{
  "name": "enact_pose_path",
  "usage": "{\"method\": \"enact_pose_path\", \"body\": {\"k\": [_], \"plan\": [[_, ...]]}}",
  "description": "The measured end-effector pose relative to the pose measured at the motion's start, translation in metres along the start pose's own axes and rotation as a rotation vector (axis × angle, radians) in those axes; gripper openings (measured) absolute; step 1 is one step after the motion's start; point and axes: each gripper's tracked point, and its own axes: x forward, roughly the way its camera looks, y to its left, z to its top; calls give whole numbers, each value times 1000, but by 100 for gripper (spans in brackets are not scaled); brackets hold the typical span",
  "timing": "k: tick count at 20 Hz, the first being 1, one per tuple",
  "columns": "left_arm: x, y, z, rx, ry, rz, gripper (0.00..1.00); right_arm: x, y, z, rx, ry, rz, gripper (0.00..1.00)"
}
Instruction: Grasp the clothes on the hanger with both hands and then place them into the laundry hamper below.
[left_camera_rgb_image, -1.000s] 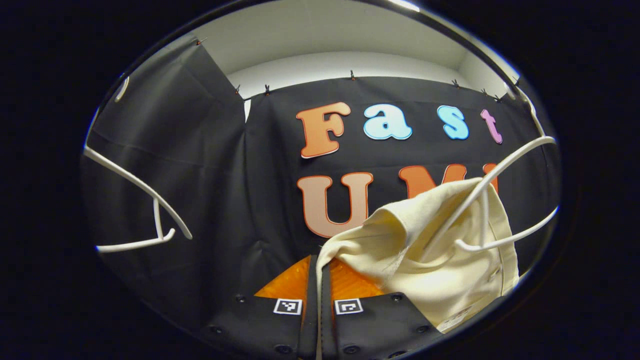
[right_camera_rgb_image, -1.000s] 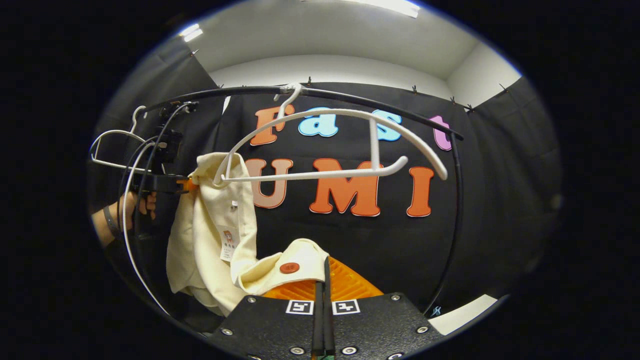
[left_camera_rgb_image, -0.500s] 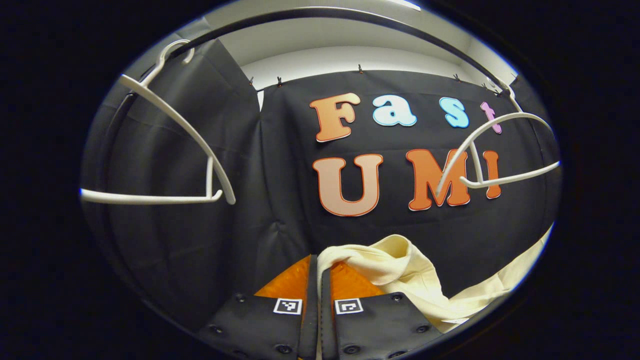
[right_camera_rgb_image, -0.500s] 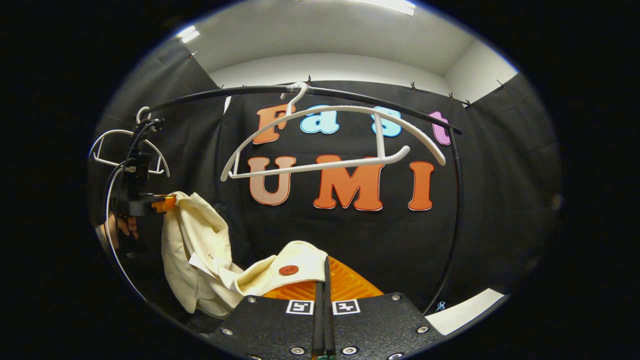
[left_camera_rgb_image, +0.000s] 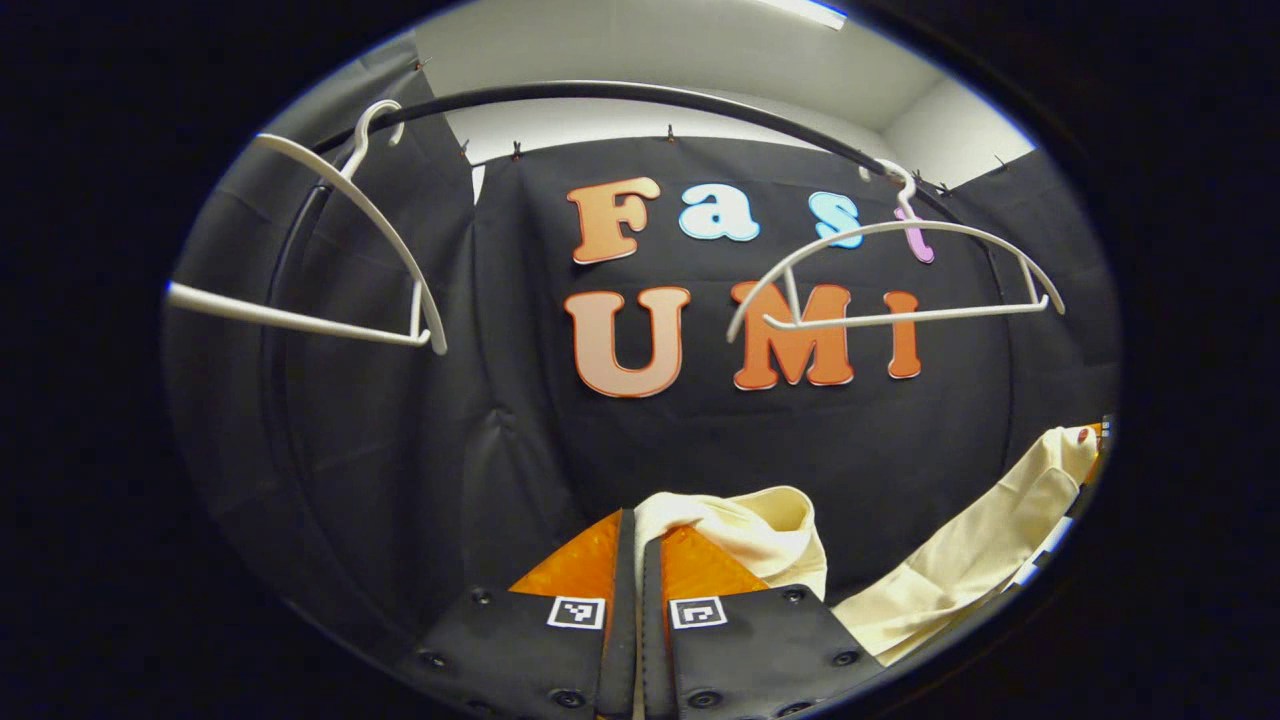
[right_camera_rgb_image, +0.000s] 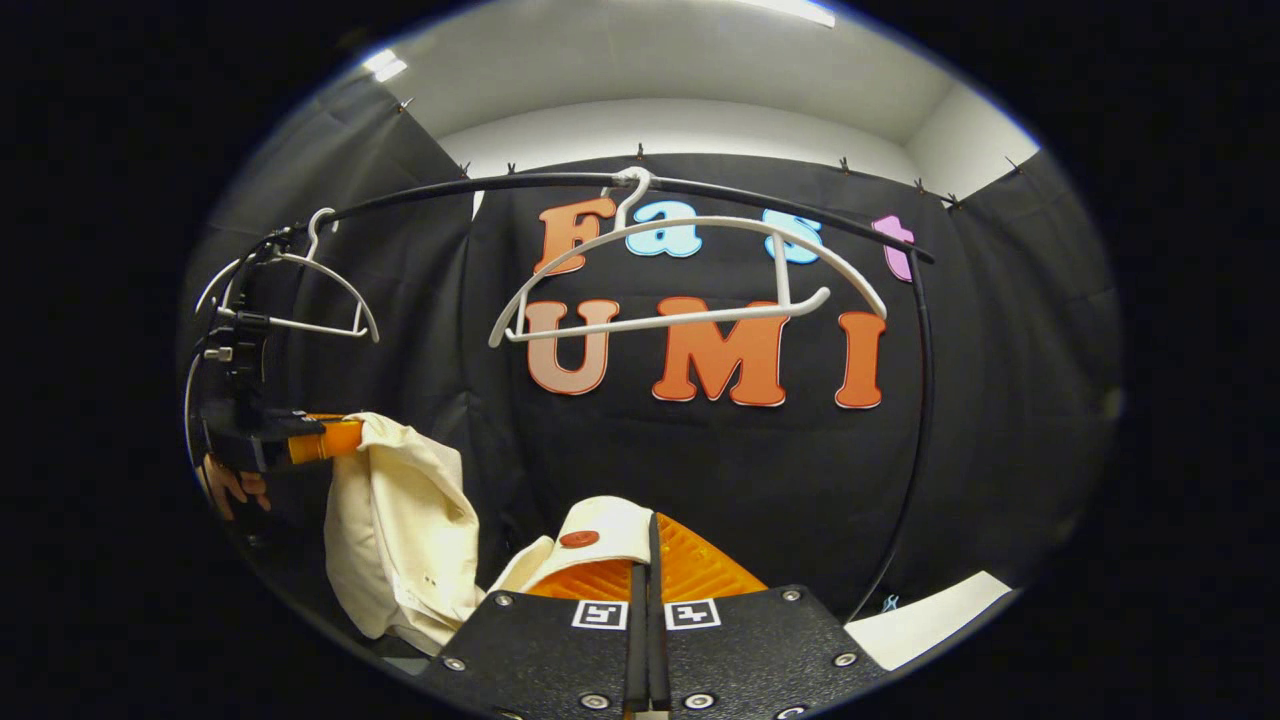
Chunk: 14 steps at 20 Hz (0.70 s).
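Clothes here means one cream garment, already clear of its white hanger and hanging well below it, stretched between the two tongs. The left tongs are clenched on a bunched fold of the fabric, both fingers pressed together with cloth pinched between them. The right tongs are likewise clenched on a cuff or corner that carries a round reddish button. In the right gripper view the left tongs sit far to the left of the hanger and lower, held by a hand, with the bulk of the garment draping down from them.

The hanger is bare on the black rail, and a second empty hanger hangs further along the rail to its left.

The step in hand looks like the carry down to the hamper, which neither view shows, so its exact spot below the hanger cannot be told. To do it well, both grips should stay firm until the cloth is over the opening. The two tongs should descend together, moving closer so the slack middle gathers rather than trailing over a rim. Letting go should come only once most of the fabric is inside, ideally both sides at once.
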Motion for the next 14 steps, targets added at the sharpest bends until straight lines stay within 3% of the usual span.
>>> {"method": "enact_pose_path", "body": {"k": [5, 9, 14], "plan": [[-34, -44, -86, -15, 187, -92, 10, -7, 28, -49, 22, 104, 66, 0], [-61, -67, -149, 8, 337, -143, 10, -32, 41, -121, 4, 251, 98, 0], [-89, -83, -213, -23, 520, -188, 10, -60, 31, -199, 38, 451, 69, 0]]}}
